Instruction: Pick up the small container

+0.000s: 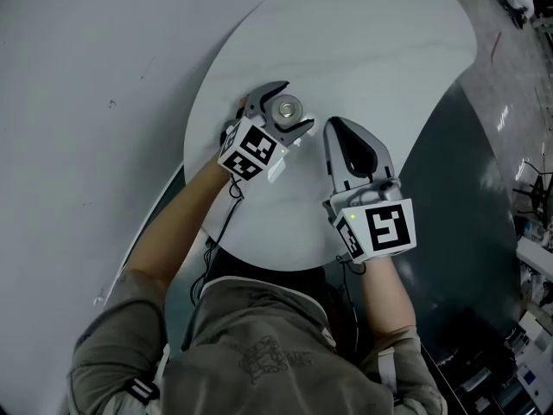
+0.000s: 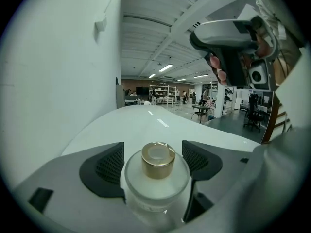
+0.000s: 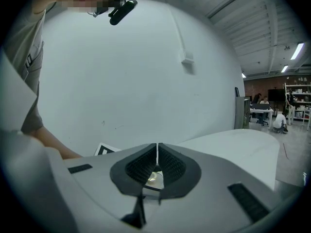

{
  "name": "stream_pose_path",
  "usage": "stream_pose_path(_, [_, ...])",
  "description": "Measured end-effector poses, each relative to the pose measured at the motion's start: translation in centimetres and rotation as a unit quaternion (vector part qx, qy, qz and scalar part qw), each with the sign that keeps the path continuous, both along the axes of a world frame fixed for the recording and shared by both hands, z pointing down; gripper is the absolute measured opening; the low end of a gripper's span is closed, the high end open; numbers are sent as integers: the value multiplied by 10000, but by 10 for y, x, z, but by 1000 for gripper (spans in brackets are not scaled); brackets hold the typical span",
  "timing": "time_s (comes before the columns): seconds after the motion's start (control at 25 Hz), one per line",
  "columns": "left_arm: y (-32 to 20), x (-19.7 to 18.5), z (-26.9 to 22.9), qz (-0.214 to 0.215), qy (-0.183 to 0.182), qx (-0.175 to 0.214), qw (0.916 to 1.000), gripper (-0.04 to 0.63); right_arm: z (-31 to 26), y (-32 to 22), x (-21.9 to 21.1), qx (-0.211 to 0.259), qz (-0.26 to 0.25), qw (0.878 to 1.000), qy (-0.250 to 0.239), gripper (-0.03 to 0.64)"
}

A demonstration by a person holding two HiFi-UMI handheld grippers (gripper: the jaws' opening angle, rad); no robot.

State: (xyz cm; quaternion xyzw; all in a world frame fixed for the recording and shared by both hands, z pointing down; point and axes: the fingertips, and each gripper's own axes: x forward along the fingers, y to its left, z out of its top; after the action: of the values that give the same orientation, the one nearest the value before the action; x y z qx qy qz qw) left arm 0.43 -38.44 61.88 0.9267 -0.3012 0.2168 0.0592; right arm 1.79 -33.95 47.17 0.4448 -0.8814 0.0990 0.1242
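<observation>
1. Left gripper (image 1: 295,107) has its jaws wide, with the gold-capped small container (image 2: 156,174) standing between them on the white table (image 1: 389,50).
2. Centre it and squeeze the glass body evenly.
3. Right gripper (image 3: 157,166) is closed and empty.

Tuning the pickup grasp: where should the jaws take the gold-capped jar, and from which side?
Probably the jar by its round frosted body, below the gold cap, coming in level from the person's side, as the open left gripper straddles it. It stands upright, its body wider than the cap.
</observation>
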Motion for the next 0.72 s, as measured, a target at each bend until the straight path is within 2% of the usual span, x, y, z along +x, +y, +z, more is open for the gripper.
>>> stream_pose_path(0.16, [0,11,6,111,84,-100,9999,348,18,-1,4,-108,-97,9999,3,31])
stream_pose_path(0.36, [-3,19,13,211,166,115,9996,347,46,-7,3,-254,-290,9993,-33,32])
stream_pose_path(0.64, [3,25,1,786,274,206,9963,347,60,-16,-12,-350,-707,9968,130,40])
stream_pose_path(0.68, [4,24,0,836,283,212,9959,345,63,-17,-15,-391,-750,9962,192,50])
stream_pose_path(0.72, [4,23,0,896,281,207,9954,345,68,-18,-20,-450,-799,9955,251,109])
